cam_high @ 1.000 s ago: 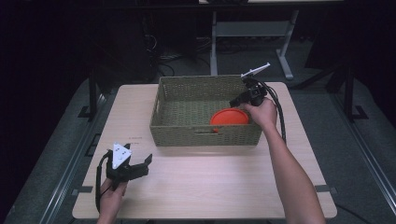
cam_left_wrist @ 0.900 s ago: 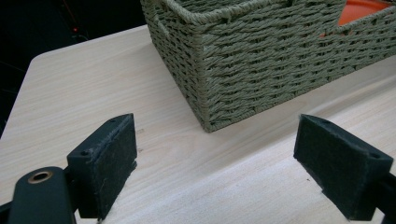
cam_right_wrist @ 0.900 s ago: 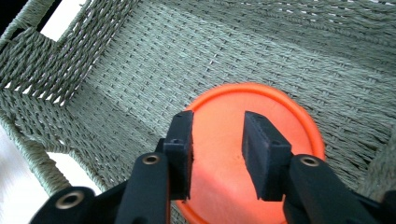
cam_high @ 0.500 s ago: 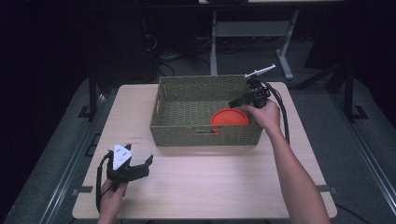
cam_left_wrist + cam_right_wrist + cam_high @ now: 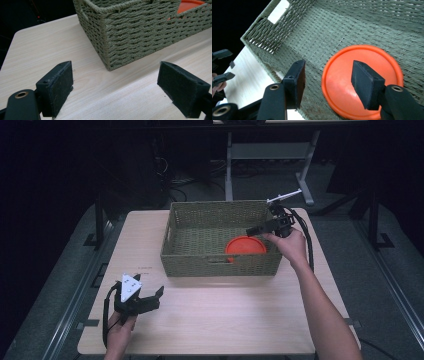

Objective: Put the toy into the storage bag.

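Orange disc [image 5: 245,246] lying flat on the floor of the woven basket [image 5: 218,267], at its right near corner, close against the near wall; seen also through the handle slot from the left gripper view [image 5: 190,5].

Basket set on the far half of the desk [image 5: 225,320], long side facing the person, a handle slot cut in each wall shown.

Right gripper [image 5: 260,229] held above the basket's right end, over the disc, pointing leftward across the basket. Fingers [image 5: 367,85] released, having just been opening, spread apart above the disc and clear of it; one finger over the disc's face, the other [image 5: 297,80] over bare weave beside it. Nothing between them.

Left gripper [image 5: 150,296] resting low over the near left part of the desk, well apart from the basket, gripped by a hand [image 5: 120,330] entering from the bottom edge. Fingers [image 5: 57,87] released, wide apart, with bare wood between them and the basket's near left corner [image 5: 107,62] ahead.

Cable [image 5: 306,240] trailing from the right gripper down past the wrist.
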